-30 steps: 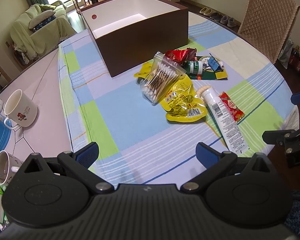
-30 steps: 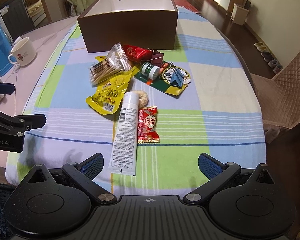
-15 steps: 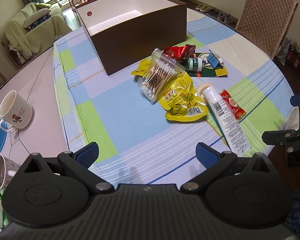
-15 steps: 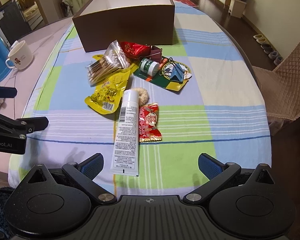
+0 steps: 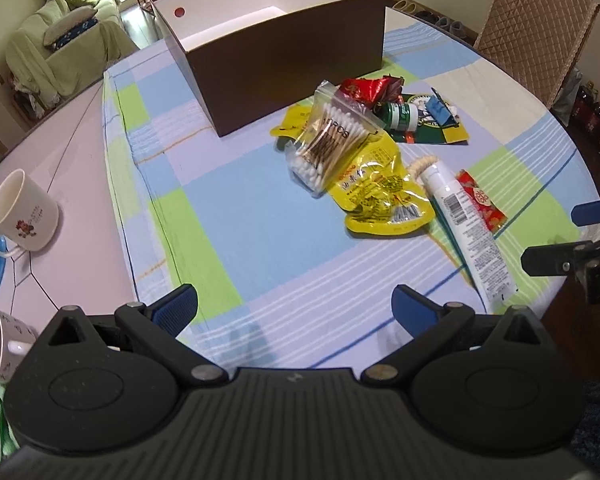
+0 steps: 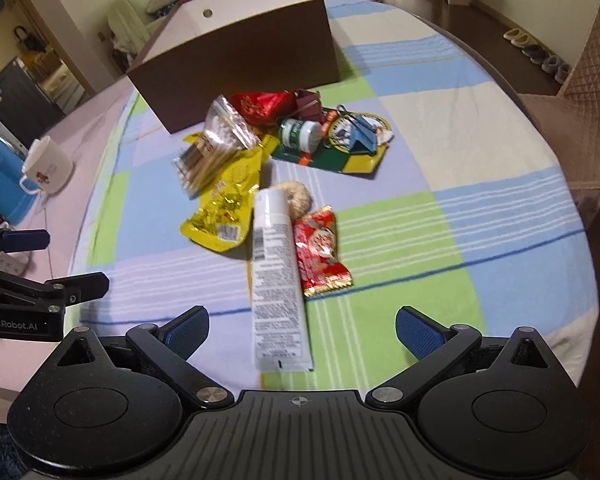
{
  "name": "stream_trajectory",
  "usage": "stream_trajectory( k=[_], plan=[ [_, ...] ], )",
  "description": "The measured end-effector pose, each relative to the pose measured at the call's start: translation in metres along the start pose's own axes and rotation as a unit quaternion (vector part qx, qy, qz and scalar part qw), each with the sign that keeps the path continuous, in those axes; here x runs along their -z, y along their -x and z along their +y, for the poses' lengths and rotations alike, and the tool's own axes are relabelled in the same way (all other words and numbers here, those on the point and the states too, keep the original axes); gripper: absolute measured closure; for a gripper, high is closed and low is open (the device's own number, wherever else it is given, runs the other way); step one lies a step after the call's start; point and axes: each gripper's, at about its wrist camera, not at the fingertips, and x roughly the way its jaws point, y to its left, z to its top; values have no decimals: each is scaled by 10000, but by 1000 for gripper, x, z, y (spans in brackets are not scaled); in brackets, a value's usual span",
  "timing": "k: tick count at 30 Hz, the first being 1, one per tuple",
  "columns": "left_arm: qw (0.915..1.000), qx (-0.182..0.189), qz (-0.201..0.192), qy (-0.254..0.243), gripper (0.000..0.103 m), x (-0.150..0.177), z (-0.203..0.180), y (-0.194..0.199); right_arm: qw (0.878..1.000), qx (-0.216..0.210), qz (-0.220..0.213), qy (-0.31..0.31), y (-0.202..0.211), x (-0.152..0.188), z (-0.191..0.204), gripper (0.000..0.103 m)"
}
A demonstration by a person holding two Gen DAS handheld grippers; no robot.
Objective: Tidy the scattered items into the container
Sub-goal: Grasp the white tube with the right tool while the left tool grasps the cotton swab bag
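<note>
tube (image 6: 278, 276) lies between right claw (image 6: 302, 330) open fingers, untouched.

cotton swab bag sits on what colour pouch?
Yellow pouch, under the cotton swab bag. Clearest in the left wrist view.

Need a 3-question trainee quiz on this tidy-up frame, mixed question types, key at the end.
1. True or false: the brown box already holds the white tube.
2. Multiple choice: what lies directly against the tube's right side in the right wrist view? A) cotton swab bag B) red snack packet C) green-capped bottle
3. Fill in: both the left hand-held gripper and the right hand-held gripper are ____.

Key: 1 false, the tube lies on the tablecloth. 2 B, the red snack packet. 3 open, holding nothing.
</note>
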Motion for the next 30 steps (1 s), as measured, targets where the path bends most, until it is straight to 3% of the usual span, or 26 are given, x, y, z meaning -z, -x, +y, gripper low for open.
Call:
stream_trajectory(
  k=[1, 2, 3, 12, 14, 15, 23, 25, 30],
  plan=[
    [10000, -5, -13, -12, 1, -1, 1, -1, 10000, -38, -22, 28, -1, -1, 1, 10],
    [10000, -7, -20, -24, 1, -2, 3, -2, 9999, -100, -15, 67, -3, -1, 1, 30],
    [10000, -9, -25, -37, 1, -2, 4, -3, 9999, -127, 8, 72, -6, -1, 1, 34],
    [9999, 15, -60, -147, 1, -5, 8, -13, 9992, -216, 146, 296, -34, -5, 9, 35],
    [9999, 40, -42, -151, 1, -5, 9, -15, 9991, -212, 217, 296, -42, -6, 9, 49],
    [9999, 47, -36, -153, 1, -5, 10, -16, 9990, -218, 259, 295, -45, -6, 9, 52],
    [10000, 14, -31, -77, 1, -6, 20, -22, 9986, 6, 246, 464, -60, -12, 17, 53],
    [10000, 3, -28, -57, 1, -7, 22, -23, 9979, 121, 298, 570, -66, -12, 20, 61],
    [10000, 7, -39, -23, 1, -8, 25, -26, 9946, 434, 239, 917, -74, -7, 30, 67]
  ],
)
